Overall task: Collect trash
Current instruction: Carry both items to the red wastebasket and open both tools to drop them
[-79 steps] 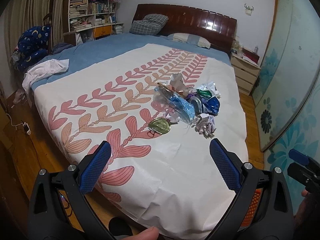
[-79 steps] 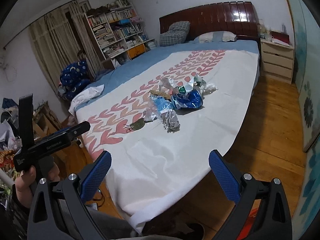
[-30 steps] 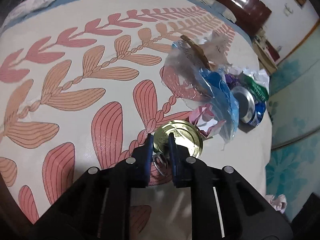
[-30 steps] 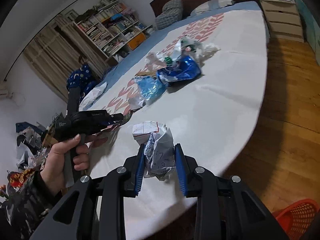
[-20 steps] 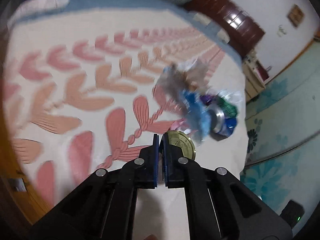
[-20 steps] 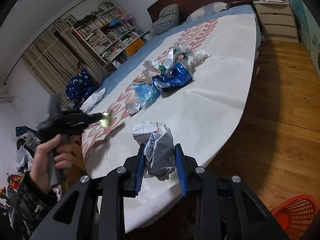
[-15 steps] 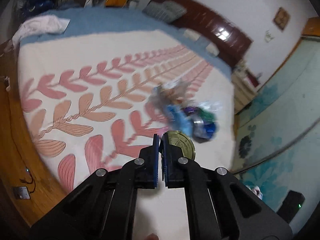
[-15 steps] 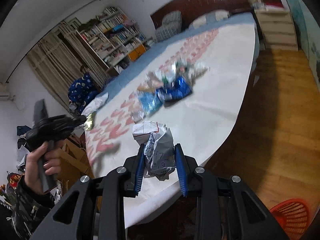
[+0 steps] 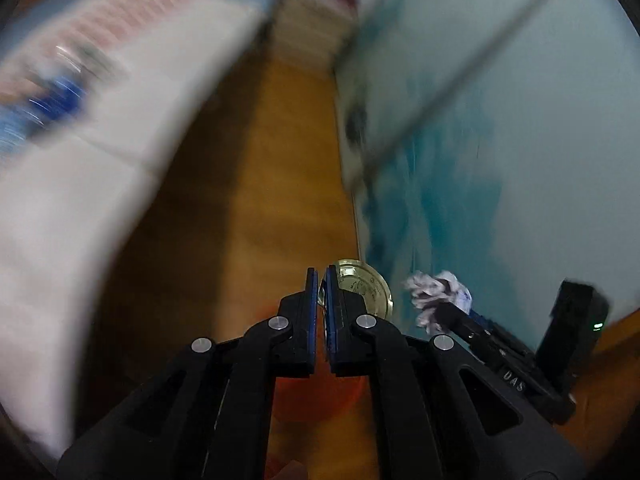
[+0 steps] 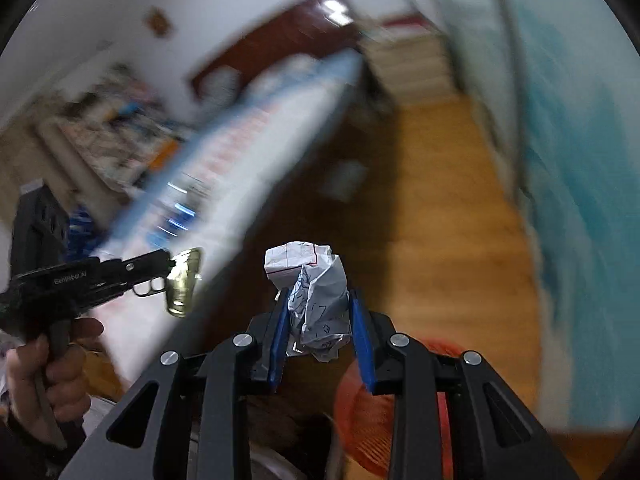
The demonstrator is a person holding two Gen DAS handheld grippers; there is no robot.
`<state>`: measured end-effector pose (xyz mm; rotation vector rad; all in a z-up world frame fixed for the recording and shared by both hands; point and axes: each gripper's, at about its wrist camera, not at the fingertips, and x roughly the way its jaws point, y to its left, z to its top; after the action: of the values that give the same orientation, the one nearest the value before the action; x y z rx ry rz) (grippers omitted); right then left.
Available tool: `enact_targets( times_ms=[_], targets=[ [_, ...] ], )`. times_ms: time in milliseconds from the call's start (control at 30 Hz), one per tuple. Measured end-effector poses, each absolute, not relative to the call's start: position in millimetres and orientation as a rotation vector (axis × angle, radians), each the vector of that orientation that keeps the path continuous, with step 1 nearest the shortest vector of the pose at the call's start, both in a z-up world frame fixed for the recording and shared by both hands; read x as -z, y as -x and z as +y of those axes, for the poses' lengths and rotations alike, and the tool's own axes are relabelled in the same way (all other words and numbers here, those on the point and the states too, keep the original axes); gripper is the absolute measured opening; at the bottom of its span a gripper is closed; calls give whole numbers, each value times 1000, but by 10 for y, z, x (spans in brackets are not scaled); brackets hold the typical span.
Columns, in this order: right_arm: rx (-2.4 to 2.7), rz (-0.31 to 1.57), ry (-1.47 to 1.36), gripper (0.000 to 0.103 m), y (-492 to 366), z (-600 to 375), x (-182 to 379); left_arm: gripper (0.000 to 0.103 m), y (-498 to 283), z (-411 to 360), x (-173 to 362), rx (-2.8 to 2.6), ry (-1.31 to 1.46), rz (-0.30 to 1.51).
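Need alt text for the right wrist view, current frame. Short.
The right gripper is shut on a crumpled paper ball, held above a wooden floor with an orange basket below it. At left, the left gripper holds a gold can lid; the bed behind is motion-blurred.

Bare wooden floor [image 9: 280, 160] forms an open lane between the bed [image 9: 100, 152] edge and the teal wall [image 9: 520, 120].
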<state>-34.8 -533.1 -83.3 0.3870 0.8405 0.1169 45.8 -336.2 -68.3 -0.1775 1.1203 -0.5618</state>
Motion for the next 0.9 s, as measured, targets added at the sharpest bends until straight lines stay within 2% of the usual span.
enact_targets(
  times_ms=[67, 200, 267, 400, 600, 667, 700, 733, 767, 800, 833, 900],
  targets=[
    [-35, 969, -398, 30, 442, -5564, 1345, 4, -367, -3903, 1341, 603, 13, 1212],
    [-1, 1230, -361, 29, 497, -5596, 2480, 4, -102, -4223, 2441, 607, -232, 1391],
    [18, 1276, -377, 29, 537, -5632, 2729, 4, -90, -4227, 2657, 580, -245, 1444],
    [56, 1285, -460, 29, 599, -5713, 2935, 4, -99, -4297, 2690, 593, -284, 1437],
    [57, 1274, -460, 30, 535, -5743, 2926, 4, -56, -4418, 2639, 592, -306, 1423],
    [71, 1260, -430, 39, 541, -5759, 2964, 4, -53, -4405, 2623, 593, -293, 1435],
    [74, 1258, -421, 49, 547, -5750, 2946, 5, -56, -4391, 2625, 594, -285, 1441],
    [74, 1259, -425, 71, 533, -5769, 2964, 12, -52, -4434, 2636, 592, -284, 1450],
    [79, 1252, -429, 83, 539, -5788, 2942, 35, -55, -4426, 2641, 590, -281, 1462],
    [85, 1238, -435, 83, 548, -5813, 2905, 58, -60, -4402, 2628, 589, -266, 1472],
    [93, 1228, -440, 82, 560, -5858, 2864, 77, -63, -4382, 2598, 589, -251, 1468],
    [120, 1204, -457, 82, 593, -5935, 2764, 78, -91, -4324, 2491, 583, -230, 1444]
  ],
)
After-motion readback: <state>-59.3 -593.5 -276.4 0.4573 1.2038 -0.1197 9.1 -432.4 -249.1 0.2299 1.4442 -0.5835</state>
